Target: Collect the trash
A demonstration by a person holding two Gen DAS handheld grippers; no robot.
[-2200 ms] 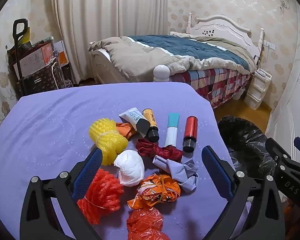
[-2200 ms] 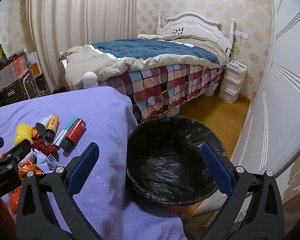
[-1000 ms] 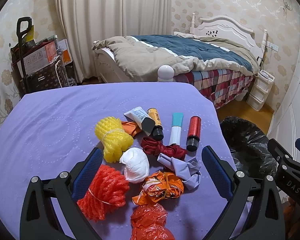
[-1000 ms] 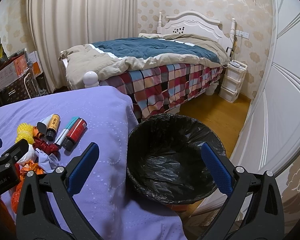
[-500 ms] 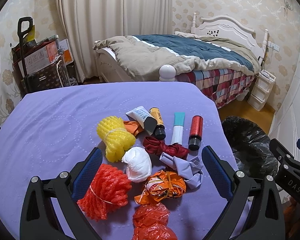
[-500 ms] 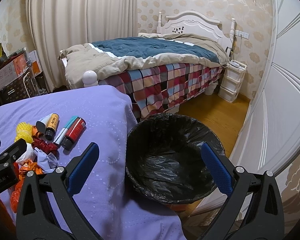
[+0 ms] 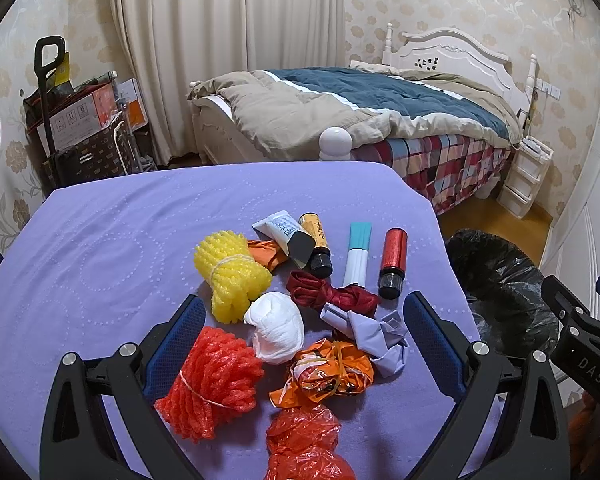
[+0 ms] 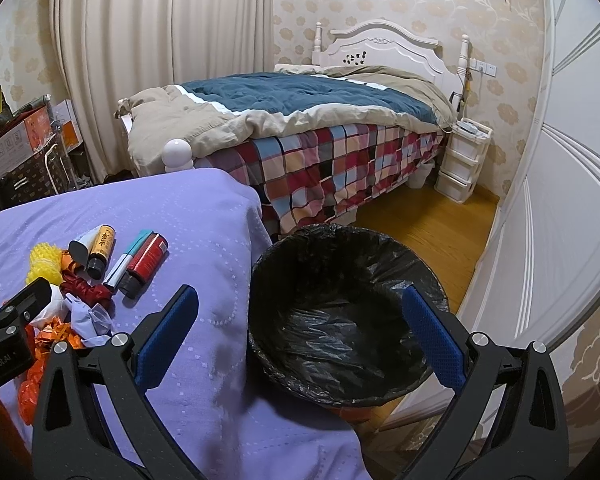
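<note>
Trash pile [image 7: 300,320], crumpled wrappers, foam nets, tubes, purple tablecloth [image 7: 120,240]

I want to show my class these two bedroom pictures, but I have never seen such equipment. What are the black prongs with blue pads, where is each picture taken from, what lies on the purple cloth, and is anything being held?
There is no robot here. A person holds a two-finger gripper in each hand, and a fisheye camera on each looks forward along its fingers, hence the curved edges.

One picture comes from the left gripper, over the purple table. The other comes from the right gripper, over a black-lined bin beside the table.

On the cloth lie yellow foam netting, red foam netting, a white wad, crumpled wrappers, a red ribbon, a tube and small bottles.

Both grippers are open and hold nothing. The bin looks empty.
</note>
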